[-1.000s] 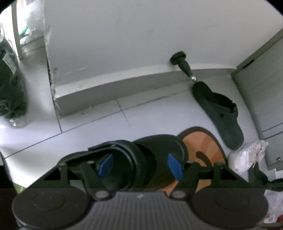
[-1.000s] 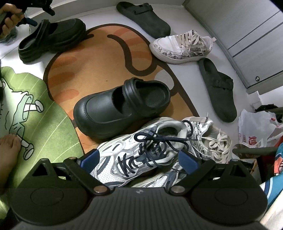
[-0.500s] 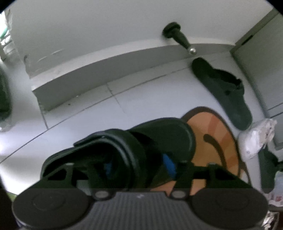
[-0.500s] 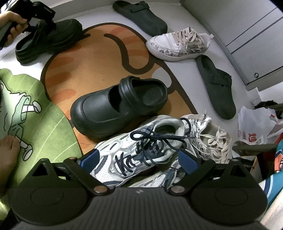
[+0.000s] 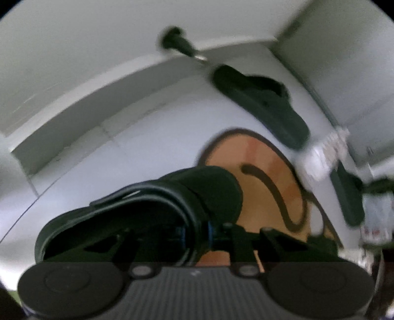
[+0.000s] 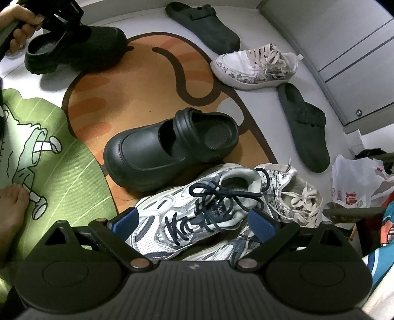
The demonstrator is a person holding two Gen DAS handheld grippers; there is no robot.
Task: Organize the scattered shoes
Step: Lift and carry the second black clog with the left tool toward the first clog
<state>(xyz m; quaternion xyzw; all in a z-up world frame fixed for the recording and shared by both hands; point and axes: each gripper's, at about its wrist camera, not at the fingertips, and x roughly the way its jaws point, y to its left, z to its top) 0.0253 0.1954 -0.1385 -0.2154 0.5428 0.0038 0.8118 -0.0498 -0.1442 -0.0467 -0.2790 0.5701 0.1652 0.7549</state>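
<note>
While the left gripper (image 5: 195, 233) closes its jaws on the raised strap of a black clog (image 5: 152, 211), the blue pads sit against either side of that strap, so the shoe is pinched between them at the rim of the orange mat (image 5: 266, 172). From the right wrist view the same clog (image 6: 73, 49) sits at the far left corner of the mat (image 6: 138, 98), partly on the pale floor (image 6: 258, 103), with a hand (image 6: 22, 22) holding the left gripper's handle above it. The right gripper (image 6: 192, 222) hangs with its jaws wide apart over a silver sneaker with dark laces (image 6: 187, 214); the pads stand clear of the shoe on both sides and hold nothing. Its mate (image 6: 221, 251) lies partly under it. A second black clog (image 6: 170, 150) rests on the mat just beyond the sneaker. Two dark green slippers lie on the floor, one (image 6: 204, 27) at the far edge, one (image 6: 305, 128) near a grey cabinet (image 6: 344, 61). A white patterned sneaker (image 6: 256, 66) sits between them, and another (image 6: 293, 194) lies beside the silver pair. A green mat (image 6: 56, 157) lies at left, with a bare foot (image 6: 12, 216) on it.
</note>
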